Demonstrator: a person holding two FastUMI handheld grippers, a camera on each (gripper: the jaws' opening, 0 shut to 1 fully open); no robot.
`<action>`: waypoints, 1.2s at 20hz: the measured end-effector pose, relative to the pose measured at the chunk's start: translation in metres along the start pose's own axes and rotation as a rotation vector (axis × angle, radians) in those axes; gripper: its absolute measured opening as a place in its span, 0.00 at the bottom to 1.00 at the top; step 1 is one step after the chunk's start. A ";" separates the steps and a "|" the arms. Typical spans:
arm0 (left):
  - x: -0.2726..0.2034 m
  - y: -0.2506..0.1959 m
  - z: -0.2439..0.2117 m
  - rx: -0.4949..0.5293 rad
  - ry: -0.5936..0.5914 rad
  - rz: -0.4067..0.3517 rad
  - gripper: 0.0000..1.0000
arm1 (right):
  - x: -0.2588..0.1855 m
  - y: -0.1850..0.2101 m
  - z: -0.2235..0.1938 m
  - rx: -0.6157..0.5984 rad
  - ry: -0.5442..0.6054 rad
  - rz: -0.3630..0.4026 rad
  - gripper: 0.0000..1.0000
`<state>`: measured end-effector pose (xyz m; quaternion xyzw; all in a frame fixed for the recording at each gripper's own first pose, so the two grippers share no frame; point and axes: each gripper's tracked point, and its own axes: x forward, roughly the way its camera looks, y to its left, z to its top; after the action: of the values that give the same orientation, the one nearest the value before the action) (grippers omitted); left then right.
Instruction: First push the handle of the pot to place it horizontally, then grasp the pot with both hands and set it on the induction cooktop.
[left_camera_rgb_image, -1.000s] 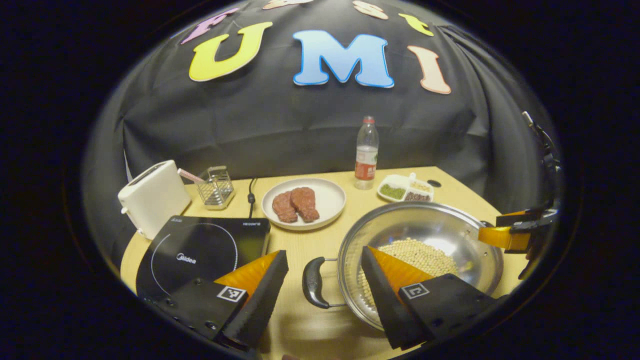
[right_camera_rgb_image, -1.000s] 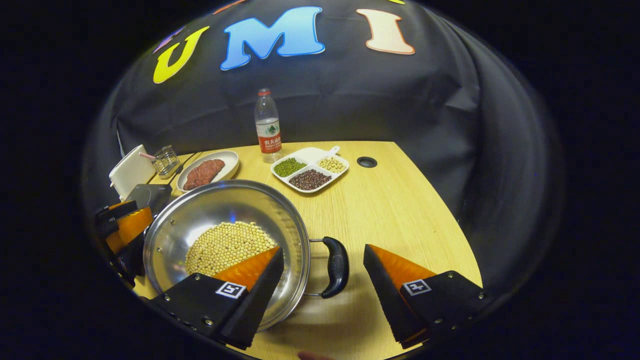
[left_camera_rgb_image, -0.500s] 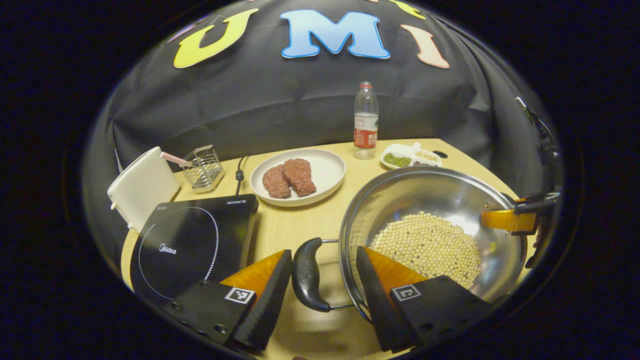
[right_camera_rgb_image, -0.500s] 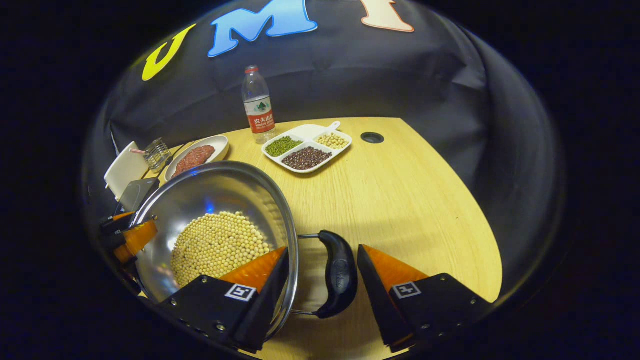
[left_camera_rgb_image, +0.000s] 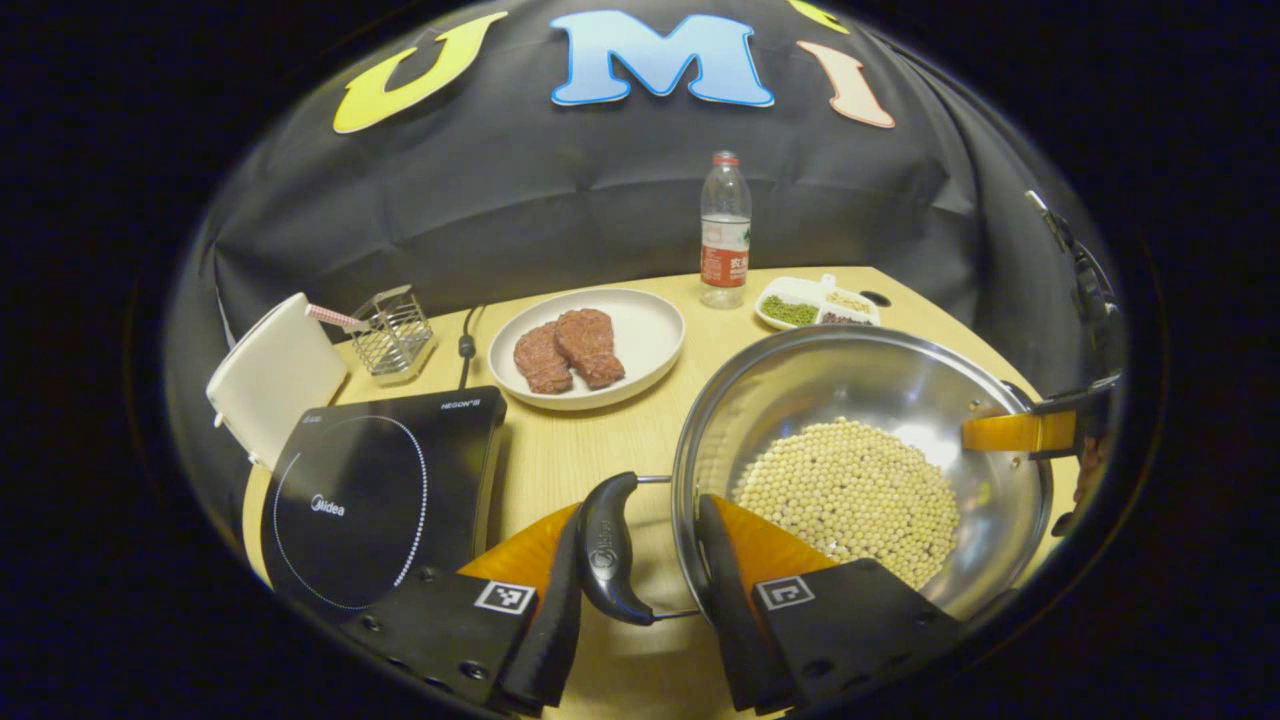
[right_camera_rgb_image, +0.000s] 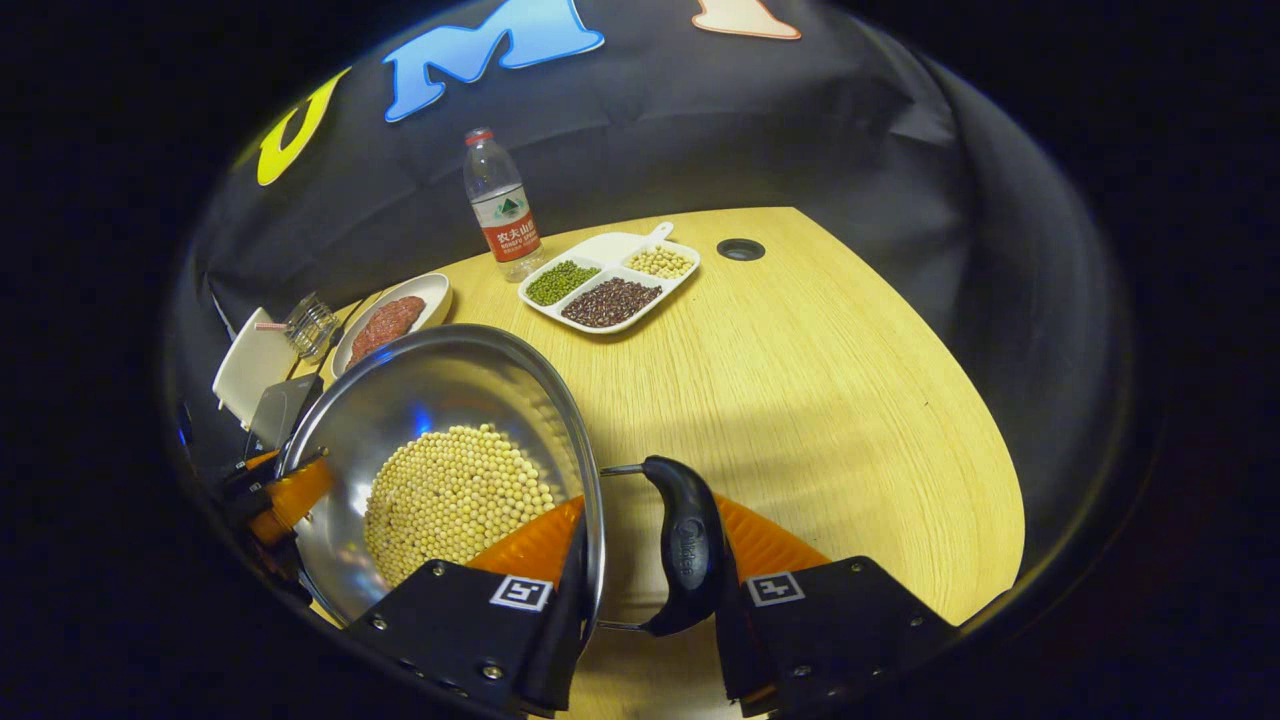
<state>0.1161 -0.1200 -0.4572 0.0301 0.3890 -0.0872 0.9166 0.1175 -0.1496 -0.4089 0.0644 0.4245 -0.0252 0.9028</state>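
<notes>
Pale wood counter (right_camera_rgb_image: 820, 380) carries everything we see, with black cloth hung behind it. Nearest in the left gripper view, our left gripper (left_camera_rgb_image: 640, 590) is narrowed around the pot's left handle (left_camera_rgb_image: 603, 548), one finger touching the grip and the other inside the rim, against the wall. In the right gripper view, our right gripper (right_camera_rgb_image: 650, 590) brackets the right handle (right_camera_rgb_image: 685, 545) the same way. Whether both fingers press, we cannot tell. The steel pot (left_camera_rgb_image: 860, 400), holding pale beans (left_camera_rgb_image: 850, 495), sits on the counter just right of the induction cooktop (left_camera_rgb_image: 375, 495), not on it. Farther back stand a plate of meat (left_camera_rgb_image: 585, 345), a divided bean tray (right_camera_rgb_image: 608, 285), a water bottle (right_camera_rgb_image: 498, 215), a wire rack (left_camera_rgb_image: 390, 330) and a toaster (left_camera_rgb_image: 272, 375).
</notes>
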 end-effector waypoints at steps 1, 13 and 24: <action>0.000 -0.001 -0.001 -0.011 0.009 -0.010 0.69 | -0.002 0.001 0.002 -0.003 -0.002 -0.006 0.50; -0.074 0.047 0.048 -0.022 -0.040 -0.033 0.62 | -0.077 0.051 0.023 -0.001 -0.058 -0.012 0.55; -0.134 0.152 0.056 -0.082 -0.045 0.016 0.62 | -0.106 0.151 0.032 -0.051 -0.068 0.039 0.55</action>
<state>0.0922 0.0404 -0.3241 -0.0064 0.3713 -0.0647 0.9262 0.0892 -0.0059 -0.2927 0.0488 0.3925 0.0008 0.9184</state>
